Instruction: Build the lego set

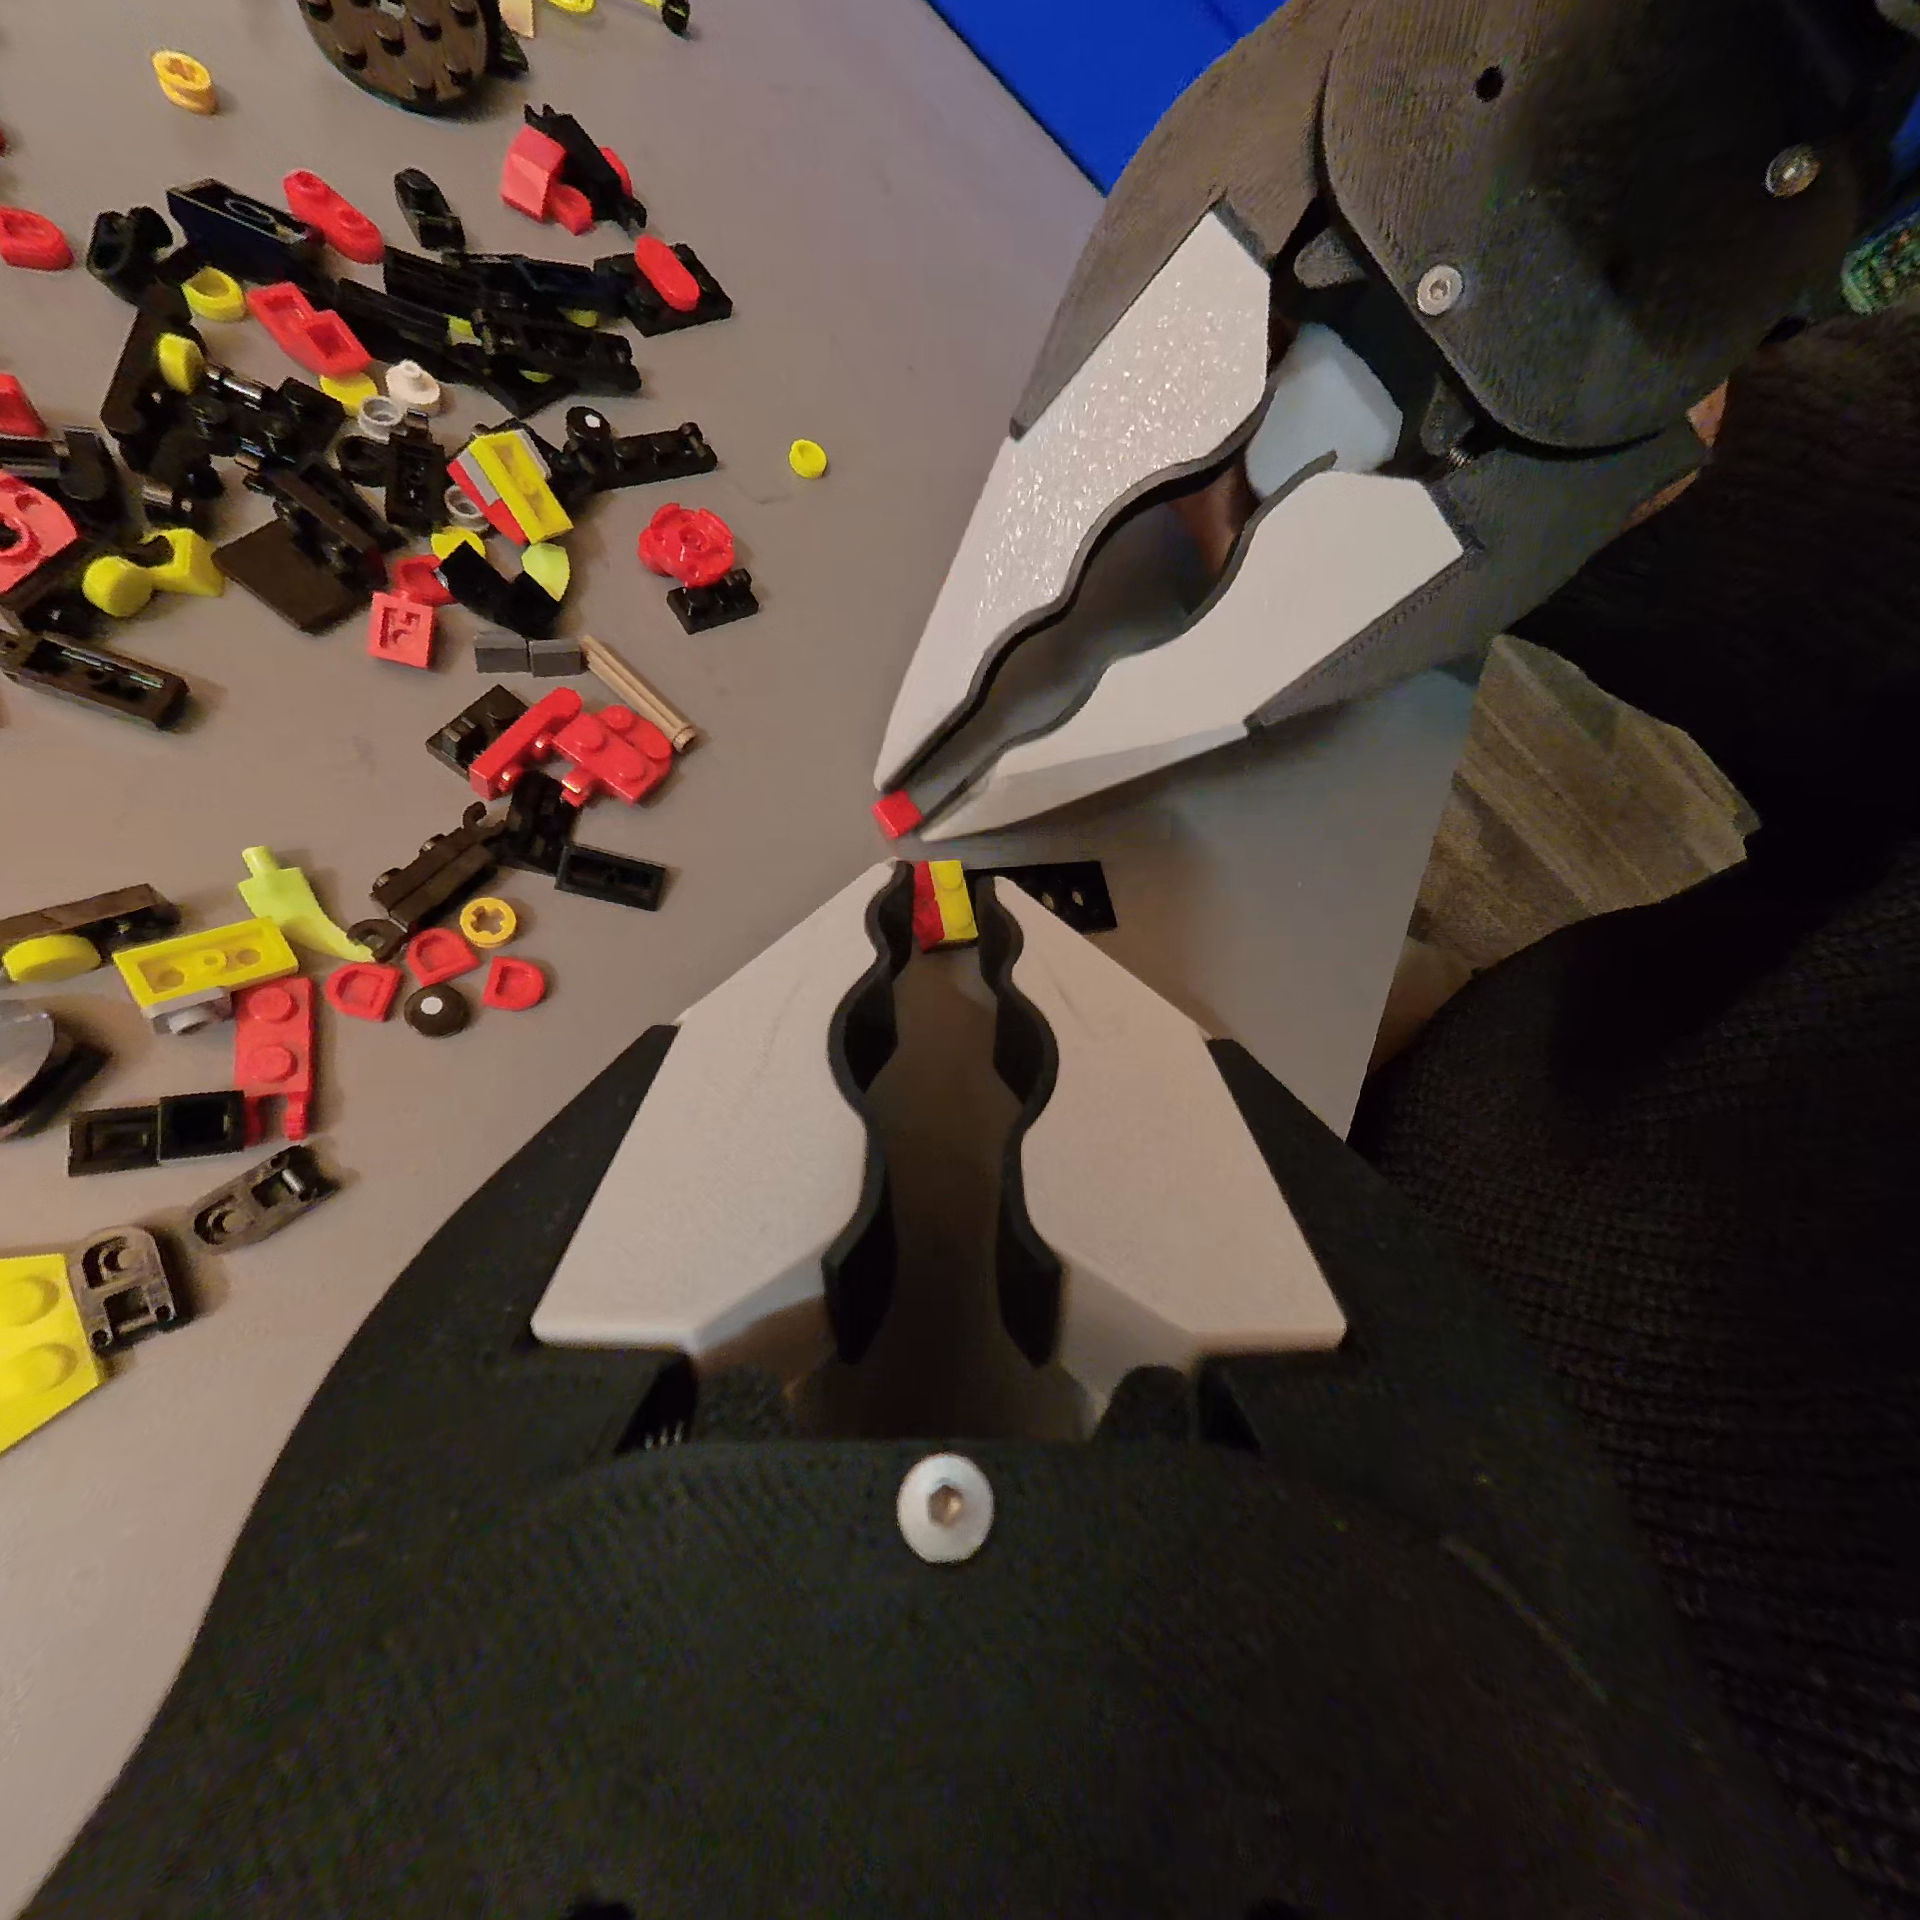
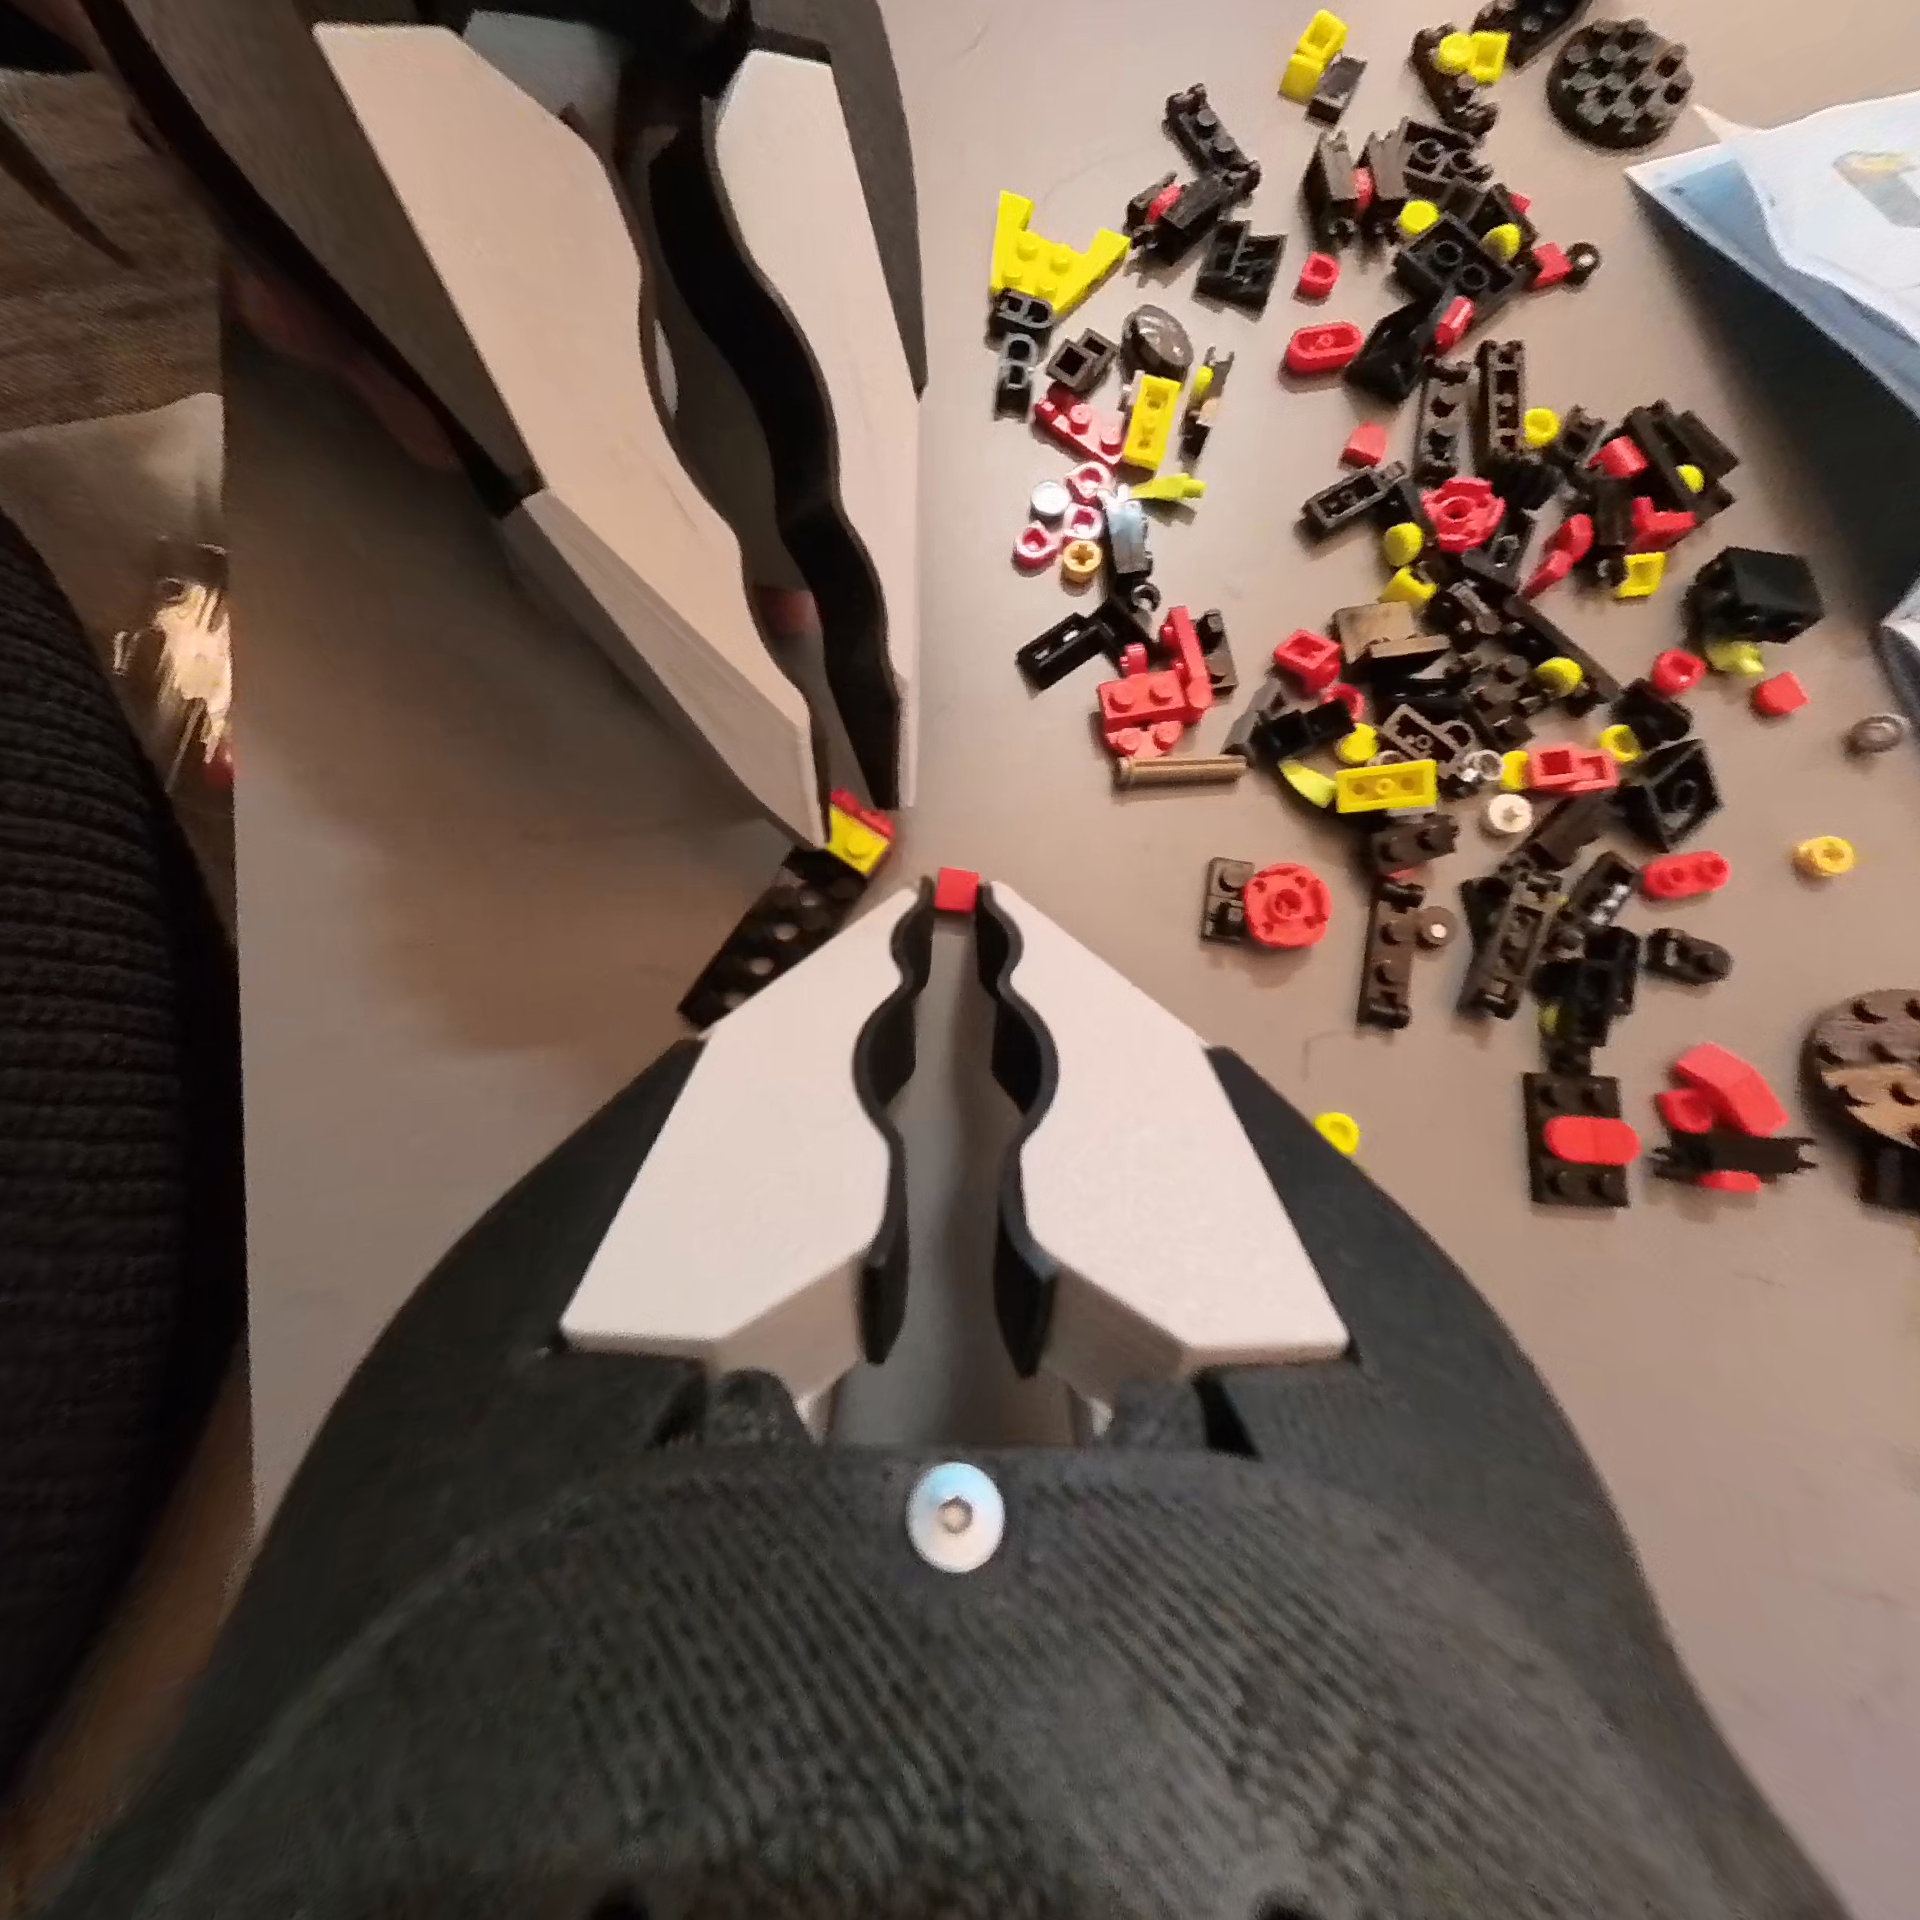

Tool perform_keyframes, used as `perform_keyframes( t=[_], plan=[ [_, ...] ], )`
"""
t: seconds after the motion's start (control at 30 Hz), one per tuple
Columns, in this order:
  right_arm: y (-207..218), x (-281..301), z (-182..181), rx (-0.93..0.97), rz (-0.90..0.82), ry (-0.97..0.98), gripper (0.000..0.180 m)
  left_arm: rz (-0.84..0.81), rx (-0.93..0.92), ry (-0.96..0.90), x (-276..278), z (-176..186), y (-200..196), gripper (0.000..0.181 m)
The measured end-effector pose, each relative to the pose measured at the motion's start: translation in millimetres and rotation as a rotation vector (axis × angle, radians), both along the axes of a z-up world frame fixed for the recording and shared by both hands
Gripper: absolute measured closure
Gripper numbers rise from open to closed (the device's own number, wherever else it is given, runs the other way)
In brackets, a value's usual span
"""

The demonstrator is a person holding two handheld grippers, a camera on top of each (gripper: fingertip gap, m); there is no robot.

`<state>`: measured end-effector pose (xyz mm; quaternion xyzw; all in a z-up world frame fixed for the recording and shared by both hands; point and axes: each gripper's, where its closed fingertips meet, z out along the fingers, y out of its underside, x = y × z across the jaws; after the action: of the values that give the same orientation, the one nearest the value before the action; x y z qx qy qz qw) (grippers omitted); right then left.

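Just off the near table [image 1: 831, 260] edge, right hand-held gripper [image 1: 906, 812] pinching small red plastic brick [image 1: 896, 814] sits tip-to-tip w/ left hand-held gripper [image 1: 943, 902] clamping red-yellow brick stack [image 1: 945, 906] on black holed plate [image 2: 790, 925], plate's long axis running back toward the person.

Bare grey table top [image 2: 582, 883] near the person's side has room to pass. Big pile of loose red, black & yellow lego bits [image 2: 1455, 623] blocks the far side.

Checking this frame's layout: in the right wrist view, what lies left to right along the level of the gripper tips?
Black plate with holes → yellow and red assembly in the left gripper → small red piece in the right gripper → red round piece → small yellow ring.
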<state>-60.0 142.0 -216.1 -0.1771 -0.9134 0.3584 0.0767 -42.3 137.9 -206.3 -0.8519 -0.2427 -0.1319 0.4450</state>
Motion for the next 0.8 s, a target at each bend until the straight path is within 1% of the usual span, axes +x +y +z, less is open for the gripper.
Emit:
perform_keyframes(
  t=[0.13,0.27,0.33,0.43,0.5,0.57,0.7,0.8],
  plan=[
    [6.3,-1.0,10.3,-0.054,-0.073,-0.03,0.173,0.005,-0.012,0.017,-1.9,-0.5,-2.4,0.17],
    [12.4,6.4,22.6,-0.114,-0.232,-0.069,0.173,0.013,-0.029,0.035,-3.9,-1.4,-6.9,0.17],
    [10.1,11.5,28.5,-0.154,-0.312,-0.073,0.173,0.011,-0.029,0.025,-2.9,-1.6,-7.5,0.17],
    [1.6,23.7,26.7,-0.199,-0.397,-0.101,0.174,0.032,-0.025,-0.031,-2.0,-1.8,-8.3,0.173],
    [-3.0,30.2,19.8,-0.172,-0.395,-0.093,0.174,0.037,-0.007,-0.096,2.1,-0.9,-8.1,0.176],
    [-2.7,29.3,14.6,-0.093,-0.36,-0.042,0.174,0.034,0.004,-0.13,5.1,0.2,-7.8,0.175],
    [-10.8,27.5,14.1,-0.065,-0.302,-0.019,0.174,0.027,-0.014,-0.103,5.9,-1.0,-8.0,0.175],
    [-6.5,25.1,9.3,-0.017,-0.296,0.002,0.174,0.028,-0.016,-0.104,5.8,-1.3,-8.1,0.175]
  ],
)
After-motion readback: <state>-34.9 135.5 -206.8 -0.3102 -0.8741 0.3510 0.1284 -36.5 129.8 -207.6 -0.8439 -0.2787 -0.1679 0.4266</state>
